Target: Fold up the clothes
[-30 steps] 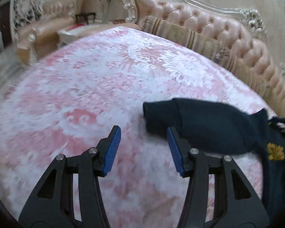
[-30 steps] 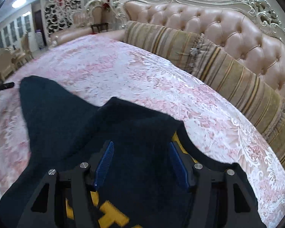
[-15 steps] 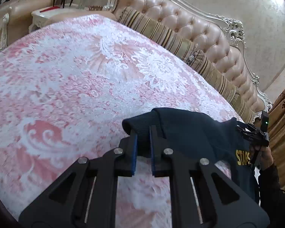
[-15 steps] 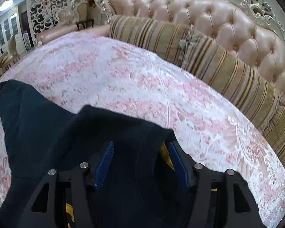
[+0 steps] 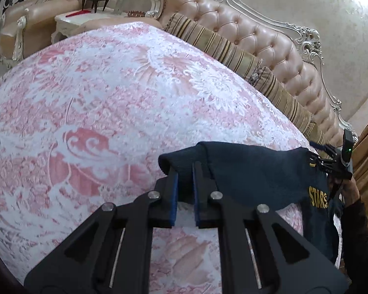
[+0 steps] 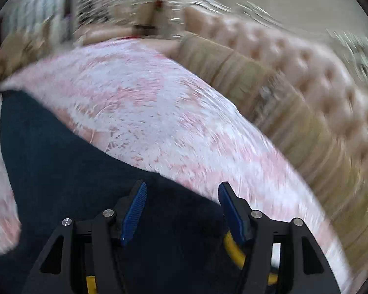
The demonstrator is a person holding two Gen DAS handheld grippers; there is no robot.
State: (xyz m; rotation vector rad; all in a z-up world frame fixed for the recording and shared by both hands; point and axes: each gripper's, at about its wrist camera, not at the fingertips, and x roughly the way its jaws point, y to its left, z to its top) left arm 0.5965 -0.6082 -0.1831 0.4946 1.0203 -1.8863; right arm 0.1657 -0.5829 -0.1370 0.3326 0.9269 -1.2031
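One dark navy knit sweater with yellow lettering (image 5: pixel 262 171) lies partly lifted above the pink-and-white patterned bed cover (image 5: pixel 110 112). The left tool (image 5: pixel 184 183) pinches the sweater's ribbed cuff, blue pads pressed on the cloth. The right tool (image 6: pixel 181 208) has just been spreading its jaws, which stand wide over the sweater body, pressing nothing. Risks: the thin cuff could slip from the pinch if pulled hard, and the unheld body could sag and crease. Count: one sweater, two tools, two striped bolster cushions (image 5: pixel 223 46).
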